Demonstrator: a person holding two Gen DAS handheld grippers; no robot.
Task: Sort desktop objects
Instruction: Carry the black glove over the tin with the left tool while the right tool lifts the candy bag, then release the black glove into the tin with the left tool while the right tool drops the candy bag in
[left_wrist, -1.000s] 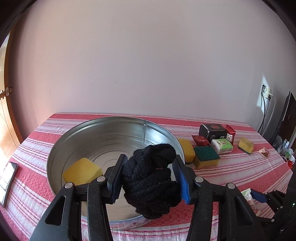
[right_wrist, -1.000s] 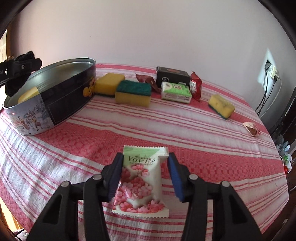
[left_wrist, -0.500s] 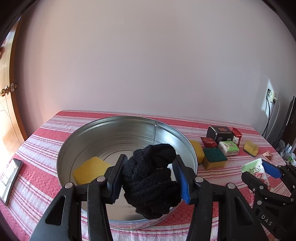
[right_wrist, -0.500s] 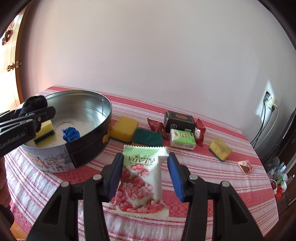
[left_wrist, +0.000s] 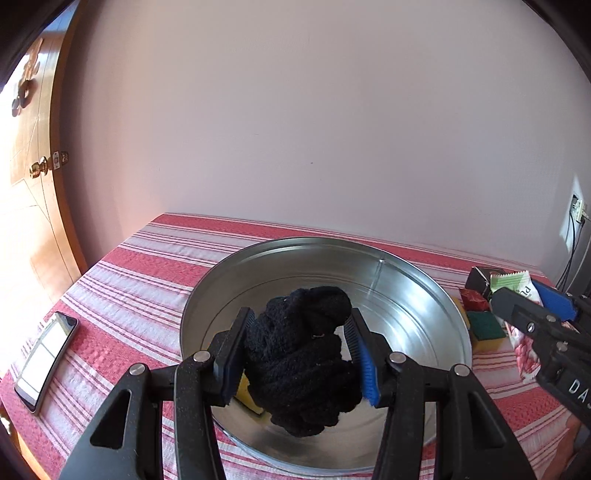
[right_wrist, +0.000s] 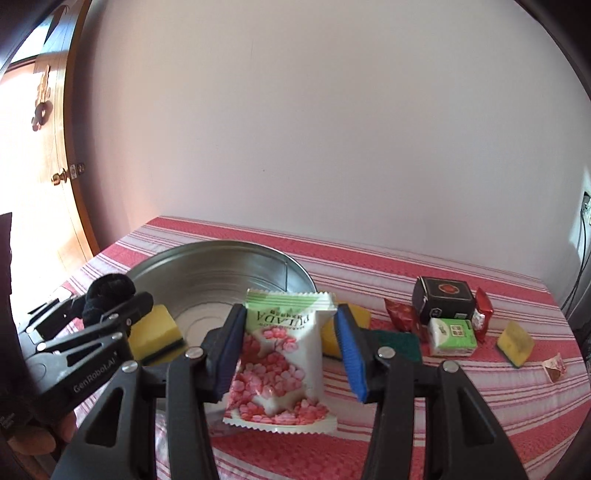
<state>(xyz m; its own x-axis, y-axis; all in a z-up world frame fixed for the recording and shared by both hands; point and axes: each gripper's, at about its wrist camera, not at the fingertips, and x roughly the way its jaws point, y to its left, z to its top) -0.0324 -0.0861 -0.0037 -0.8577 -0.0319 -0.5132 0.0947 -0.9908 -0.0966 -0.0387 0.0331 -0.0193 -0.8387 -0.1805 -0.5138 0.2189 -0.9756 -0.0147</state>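
My left gripper (left_wrist: 299, 354) is shut on a black knitted bundle (left_wrist: 303, 365) and holds it above the round metal tub (left_wrist: 436, 295). A yellow sponge (right_wrist: 155, 332) lies inside the tub; the bundle mostly hides it in the left wrist view. My right gripper (right_wrist: 288, 350) is shut on a white and green snack packet with pink hearts (right_wrist: 284, 362), held in the air just right of the tub (right_wrist: 221, 266). The right gripper also shows at the right edge of the left wrist view (left_wrist: 532, 314).
The table has a red striped cloth (right_wrist: 406, 266). Right of the tub lie a yellow sponge (right_wrist: 358, 317), a green-topped sponge (right_wrist: 402, 343), red packets (right_wrist: 399, 314), a black box (right_wrist: 443, 302), a green tissue pack (right_wrist: 452, 336), another sponge (right_wrist: 515, 343). A phone (left_wrist: 44, 362) lies at the left edge.
Both grippers have risen and the right one has carried the snack packet from the table up and left, close beside the tub. The left still holds the black bundle over the tub.
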